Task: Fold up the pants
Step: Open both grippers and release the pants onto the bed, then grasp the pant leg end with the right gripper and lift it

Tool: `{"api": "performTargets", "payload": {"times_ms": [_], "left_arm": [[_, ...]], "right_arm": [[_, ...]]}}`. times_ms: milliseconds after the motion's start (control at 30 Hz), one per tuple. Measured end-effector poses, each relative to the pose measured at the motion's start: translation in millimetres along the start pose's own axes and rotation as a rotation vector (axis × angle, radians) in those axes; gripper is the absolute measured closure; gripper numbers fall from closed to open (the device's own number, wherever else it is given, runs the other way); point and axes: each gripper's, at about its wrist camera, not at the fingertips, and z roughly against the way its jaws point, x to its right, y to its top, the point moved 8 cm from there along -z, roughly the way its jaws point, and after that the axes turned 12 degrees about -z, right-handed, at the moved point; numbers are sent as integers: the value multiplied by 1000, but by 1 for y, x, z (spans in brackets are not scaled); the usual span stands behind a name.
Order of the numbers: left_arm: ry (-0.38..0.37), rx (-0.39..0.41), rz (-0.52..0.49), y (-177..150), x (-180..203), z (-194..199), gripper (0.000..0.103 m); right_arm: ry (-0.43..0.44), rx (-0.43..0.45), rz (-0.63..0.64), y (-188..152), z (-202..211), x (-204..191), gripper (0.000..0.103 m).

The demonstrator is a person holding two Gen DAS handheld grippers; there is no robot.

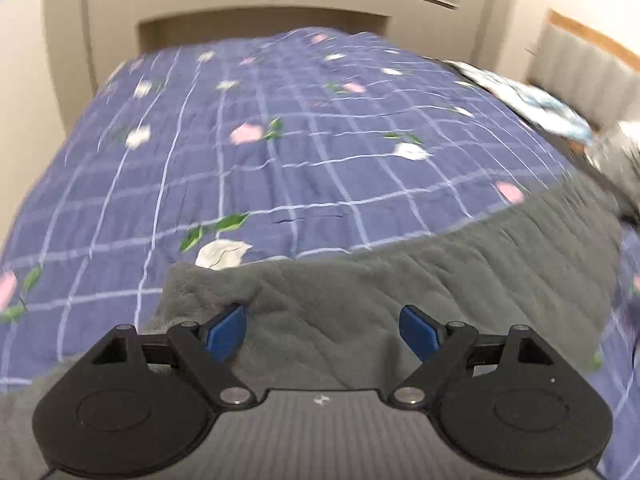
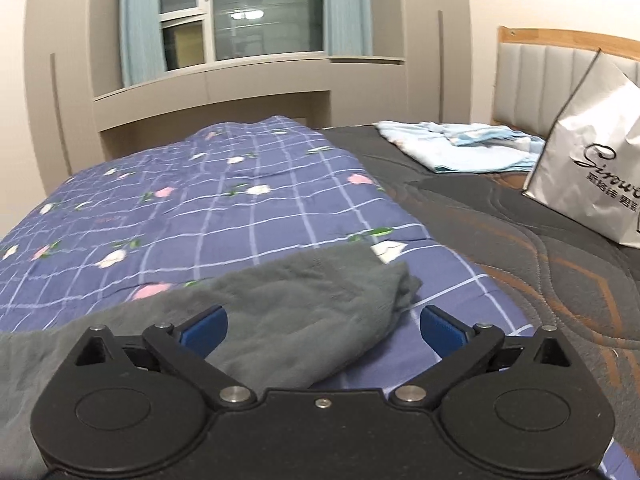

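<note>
Pants (image 1: 360, 280), grey, are seen in the left wrist view spread across a purple checked quilt (image 1: 260, 152); the left gripper (image 1: 322, 330) is held wide above them, gripping nothing; in the right wrist view a folded end of the pants (image 2: 304, 300) lies between the wide-spread pads of the right gripper (image 2: 324, 326), untouched.

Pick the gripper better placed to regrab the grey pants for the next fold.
Left, probably. The left gripper has its open jaws straddling the grey pants. The right gripper is open too, but sits at the fabric's end, one pad over the quilt.
</note>
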Motion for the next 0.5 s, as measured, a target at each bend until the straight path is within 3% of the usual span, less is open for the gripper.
{"api": "performTargets", "payload": {"times_ms": [100,300,500], "left_arm": [[9,-12,50,0,-14,-22,17],[86,28,-15,1,-6,-35,13],[67,31,3,2,-4,-17,6]], "right_arm": [[10,0,28,-6,7,-4,1],[9,-50,20,-18,-3,5,1],[90,-107,-161,-21,-21,25,1]]}}
